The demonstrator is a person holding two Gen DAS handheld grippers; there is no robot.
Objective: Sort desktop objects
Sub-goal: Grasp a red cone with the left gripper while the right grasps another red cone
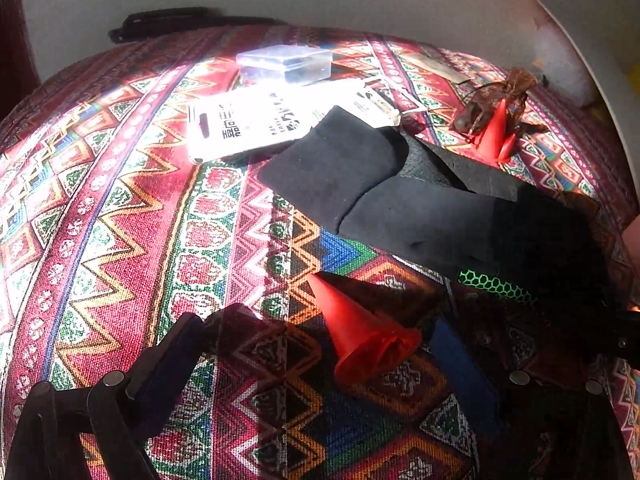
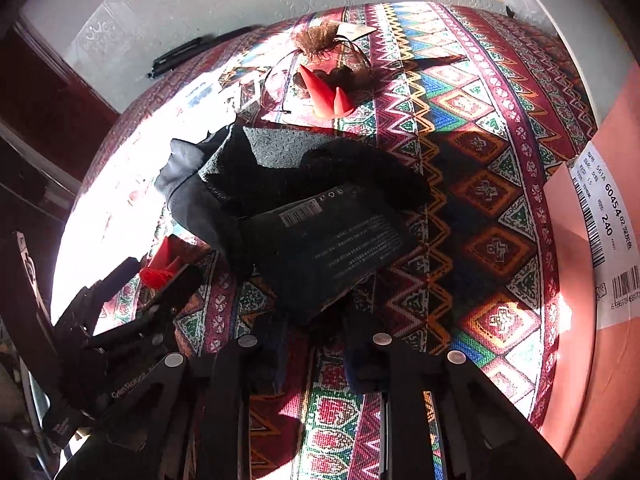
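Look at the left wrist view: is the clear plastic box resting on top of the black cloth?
No. The clear plastic box sits on the patterned tablecloth, beyond the black cloth.

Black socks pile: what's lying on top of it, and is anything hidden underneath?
A dark printed package with a barcode lies on the black socks, near the right gripper. The patterned tablecloth shows around them; whatever lies beneath is covered.
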